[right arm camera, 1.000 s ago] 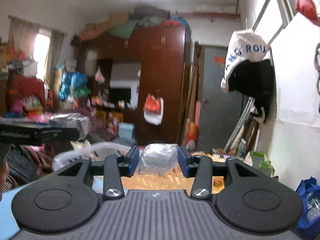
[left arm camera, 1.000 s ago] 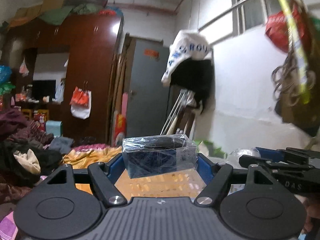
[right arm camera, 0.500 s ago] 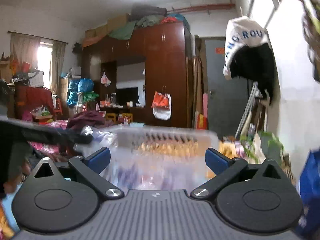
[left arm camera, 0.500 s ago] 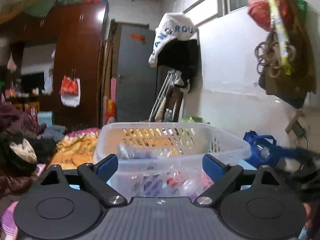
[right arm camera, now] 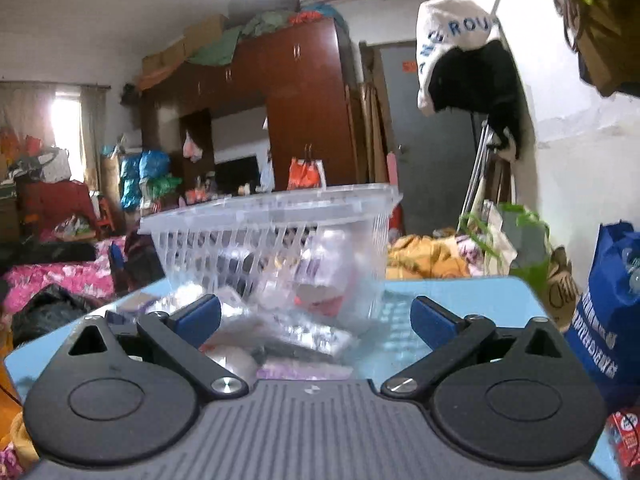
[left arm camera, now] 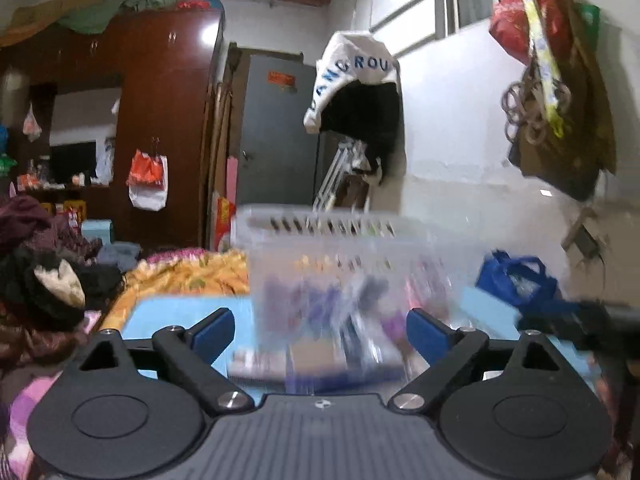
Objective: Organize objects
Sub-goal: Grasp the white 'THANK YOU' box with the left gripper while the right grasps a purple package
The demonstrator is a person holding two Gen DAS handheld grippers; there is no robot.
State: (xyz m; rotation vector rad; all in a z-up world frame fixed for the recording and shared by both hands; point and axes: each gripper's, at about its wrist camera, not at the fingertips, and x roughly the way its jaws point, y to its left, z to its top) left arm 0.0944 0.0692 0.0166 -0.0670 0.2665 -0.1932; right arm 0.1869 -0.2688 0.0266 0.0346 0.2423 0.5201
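Observation:
A clear slotted plastic basket point(left arm camera: 320, 236) point(right arm camera: 272, 220) stands on the light blue table point(right arm camera: 460, 292) and holds several wrapped packets. More wrapped packets point(right arm camera: 280, 340) lie on the table in front of it, and a blurred dark blue one point(left arm camera: 320, 360) shows in the left wrist view. My left gripper point(left arm camera: 320, 336) is open and empty just before the basket. My right gripper point(right arm camera: 316, 320) is open and empty over the loose packets. The other gripper shows dark and blurred at the right edge point(left arm camera: 592, 320).
A blue bag point(right arm camera: 608, 320) stands right of the table. Piled clothes point(left arm camera: 48, 280) lie to the left and an orange blanket point(left arm camera: 188, 276) behind the table. A wardrobe point(left arm camera: 160, 120) and a grey door point(left arm camera: 276, 140) are at the back.
Both grippers opened and let go of their wrapped packets a second ago. Both have since dropped lower in front of the basket, toward the table.

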